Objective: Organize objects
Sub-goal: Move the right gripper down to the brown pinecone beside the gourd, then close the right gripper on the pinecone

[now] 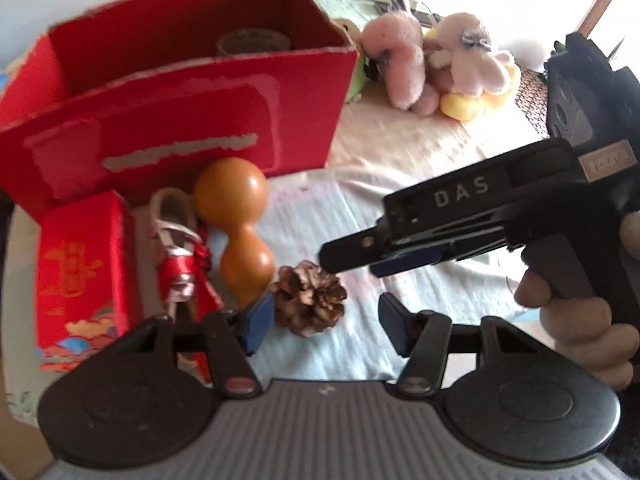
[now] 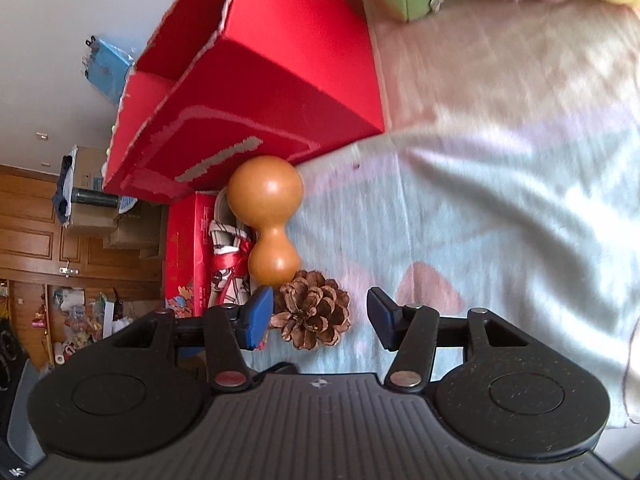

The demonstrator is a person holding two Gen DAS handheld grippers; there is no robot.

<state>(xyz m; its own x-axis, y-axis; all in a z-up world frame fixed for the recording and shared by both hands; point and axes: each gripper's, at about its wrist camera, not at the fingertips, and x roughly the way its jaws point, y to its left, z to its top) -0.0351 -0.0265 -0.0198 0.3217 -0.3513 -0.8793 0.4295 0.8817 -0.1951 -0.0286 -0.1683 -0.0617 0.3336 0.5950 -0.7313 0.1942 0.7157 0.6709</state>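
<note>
A brown pine cone (image 1: 308,298) lies on the pale cloth, next to an orange gourd (image 1: 236,216) and a small red and white shoe (image 1: 180,256). My left gripper (image 1: 326,322) is open, with the cone between its blue pads and close to the left one. My right gripper (image 2: 320,316) is open too, the pine cone (image 2: 312,314) between its pads near the left pad. In the left wrist view the right gripper (image 1: 348,262) comes in from the right, just above the cone. The gourd (image 2: 266,216) and shoe (image 2: 228,256) lie beyond.
A large open red box (image 1: 180,92) stands behind the objects with a brown roll (image 1: 254,42) inside. A small red patterned box (image 1: 82,280) stands at the left. Plush toys (image 1: 436,68) lie at the back right. Cloth stretches to the right (image 2: 500,200).
</note>
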